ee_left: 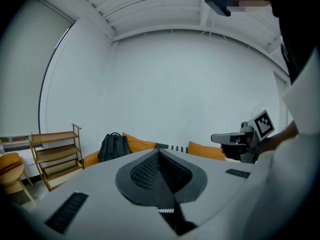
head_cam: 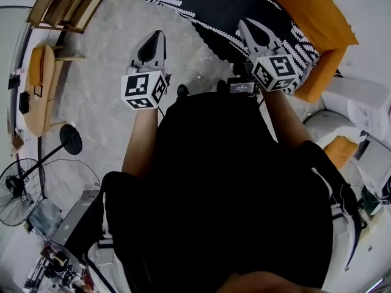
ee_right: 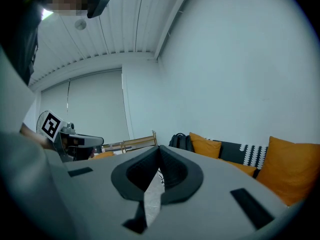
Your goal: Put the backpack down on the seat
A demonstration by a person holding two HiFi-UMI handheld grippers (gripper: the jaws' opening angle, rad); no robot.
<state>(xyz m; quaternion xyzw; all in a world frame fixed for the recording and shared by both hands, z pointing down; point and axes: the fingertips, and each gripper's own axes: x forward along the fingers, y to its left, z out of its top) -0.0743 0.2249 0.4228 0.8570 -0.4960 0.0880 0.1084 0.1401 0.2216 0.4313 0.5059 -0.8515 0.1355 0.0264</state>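
A black backpack (ee_left: pixel 114 146) stands upright on the far end of a sofa, leaning against an orange cushion (ee_left: pixel 137 144); the right gripper view has the backpack (ee_right: pixel 181 141) beside the same cushions. It does not show in the head view. My left gripper (head_cam: pixel 160 34) is held at waist height over the floor, jaws shut with nothing between them (ee_left: pixel 159 151). My right gripper (head_cam: pixel 244 22) is level with it, over the edge of the black patterned sofa seat (head_cam: pixel 214 5), also shut and empty (ee_right: pixel 159 148). Both are well short of the backpack.
A wooden shelf rack (head_cam: pixel 67 5) stands left of the sofa. A round wooden stool (head_cam: pixel 38 90), a black lamp (head_cam: pixel 70 140) and a floor fan (head_cam: pixel 18 191) line the left side. Large orange cushions (head_cam: pixel 317 17) sit at the sofa's right end.
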